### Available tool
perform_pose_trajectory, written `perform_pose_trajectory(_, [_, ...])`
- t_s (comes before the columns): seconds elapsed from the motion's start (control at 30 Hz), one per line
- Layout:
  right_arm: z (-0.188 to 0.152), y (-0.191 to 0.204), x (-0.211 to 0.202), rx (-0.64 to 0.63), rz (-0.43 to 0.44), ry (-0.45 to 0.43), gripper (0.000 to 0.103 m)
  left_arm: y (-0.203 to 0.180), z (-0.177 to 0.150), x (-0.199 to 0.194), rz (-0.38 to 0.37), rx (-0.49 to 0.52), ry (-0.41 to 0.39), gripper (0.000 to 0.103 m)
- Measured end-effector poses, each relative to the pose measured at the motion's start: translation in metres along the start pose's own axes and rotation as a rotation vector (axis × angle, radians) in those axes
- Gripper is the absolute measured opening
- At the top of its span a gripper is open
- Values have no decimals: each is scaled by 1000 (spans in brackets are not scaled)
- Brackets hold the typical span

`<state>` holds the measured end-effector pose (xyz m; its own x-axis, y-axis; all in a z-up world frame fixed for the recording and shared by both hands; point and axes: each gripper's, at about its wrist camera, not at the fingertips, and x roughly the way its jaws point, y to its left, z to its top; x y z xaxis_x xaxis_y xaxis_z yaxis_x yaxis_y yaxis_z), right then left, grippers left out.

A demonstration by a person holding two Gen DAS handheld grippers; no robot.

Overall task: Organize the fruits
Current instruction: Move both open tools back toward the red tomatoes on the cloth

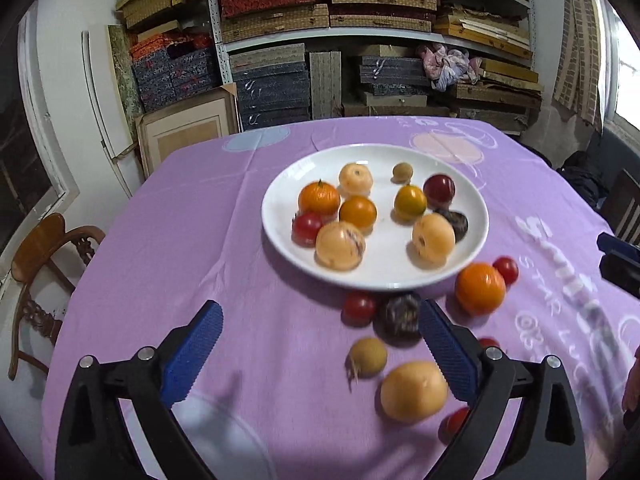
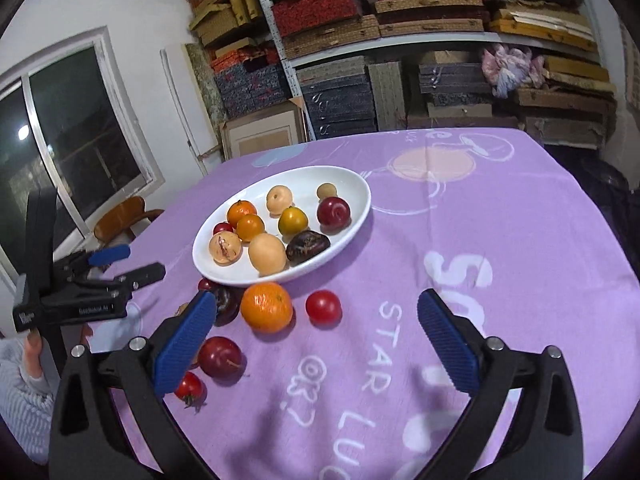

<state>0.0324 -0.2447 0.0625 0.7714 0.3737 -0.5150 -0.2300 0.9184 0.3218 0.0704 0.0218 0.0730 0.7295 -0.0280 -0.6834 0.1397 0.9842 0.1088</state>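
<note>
A white plate [image 1: 280, 204] [image 2: 352, 184] holds several fruits: oranges, pale yellow fruits, red ones and a dark one. More fruit lies loose on the purple tablecloth in front of it: an orange [image 1: 479, 288] [image 2: 266, 307], a red tomato [image 2: 323, 307], a dark plum [image 2: 220, 357], a pale yellow fruit [image 1: 413, 391], a small brown fruit [image 1: 368, 357]. My left gripper [image 1: 320, 328] is open and empty, above the cloth left of the loose fruit. My right gripper [image 2: 316, 316] is open and empty, its fingers either side of the tomato's area.
The table is covered by a purple printed cloth [image 1: 200, 240]. Shelves stacked with boxes [image 1: 360, 40] stand behind it. A wooden chair [image 1: 44, 252] stands at the left. The left gripper shows at the left of the right wrist view [image 2: 120, 268].
</note>
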Motion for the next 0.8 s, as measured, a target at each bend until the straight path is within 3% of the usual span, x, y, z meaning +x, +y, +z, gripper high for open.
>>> perform_pose_trajectory(0.1, [-14, -3, -3, -8, -50, -13, 99, -3, -24, -1, -7, -35, 22, 99])
perform_pose_trajectory(0.23, [-16, -3, 0, 2, -4, 6, 99, -2, -39, 2, -63, -98, 24, 99])
perform_pose_trajectory(0.33, [-18, 15, 2, -97, 40, 29, 99, 6, -42, 3, -72, -143, 19, 99])
perform_pose_trajectory(0.43, [-24, 30, 17, -214, -68, 88, 99, 18, -46, 6, -115, -212, 41, 99])
perform_pose_trajectory(0.5, [-25, 24, 26, -186, -98, 125, 99, 24, -50, 10, -157, -255, 72, 99])
perform_pose_trajectory(0.6, [-20, 10, 27, -124, -120, 115, 99, 27, -54, 11, -208, -284, 88, 99])
perform_pose_trajectory(0.8, [4, 15, 64, -193, -226, 174, 99, 23, -55, 5, -179, -257, 72, 99])
